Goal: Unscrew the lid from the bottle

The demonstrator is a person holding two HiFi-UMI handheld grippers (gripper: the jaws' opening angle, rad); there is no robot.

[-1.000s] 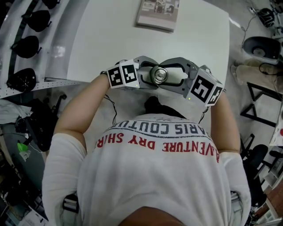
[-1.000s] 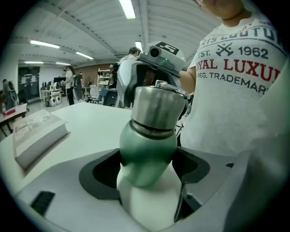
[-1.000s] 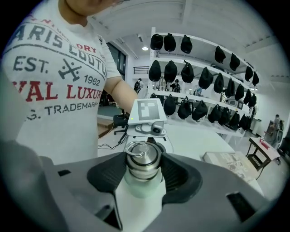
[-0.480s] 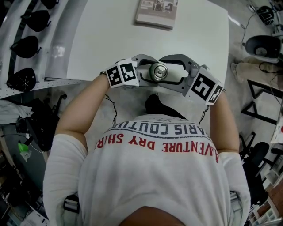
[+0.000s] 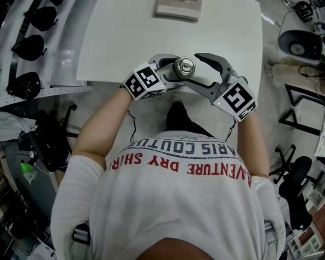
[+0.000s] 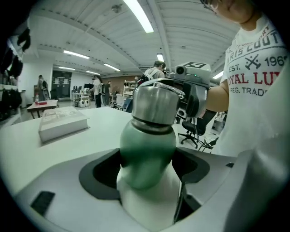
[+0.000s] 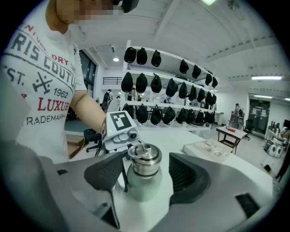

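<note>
A green bottle with a steel lid that has a ring on top stands upright near the white table's front edge. My left gripper is shut on the green body below the lid, one pad against each side. From the opposite side my right gripper reaches around the lid. Its jaws have just been opening, and there is a gap between each pad and the lid. In the head view the lid sits between my left gripper and my right gripper.
A flat book lies at the table's far edge. A rack of black caps runs along the left. Office chairs and a dark frame stand on the floor to the right. The person's torso is close behind the grippers.
Both grippers and the bottle have shifted slightly farther onto the table, and the wrists have rolled. The right jaws have spread wider and no longer touch the lid.
</note>
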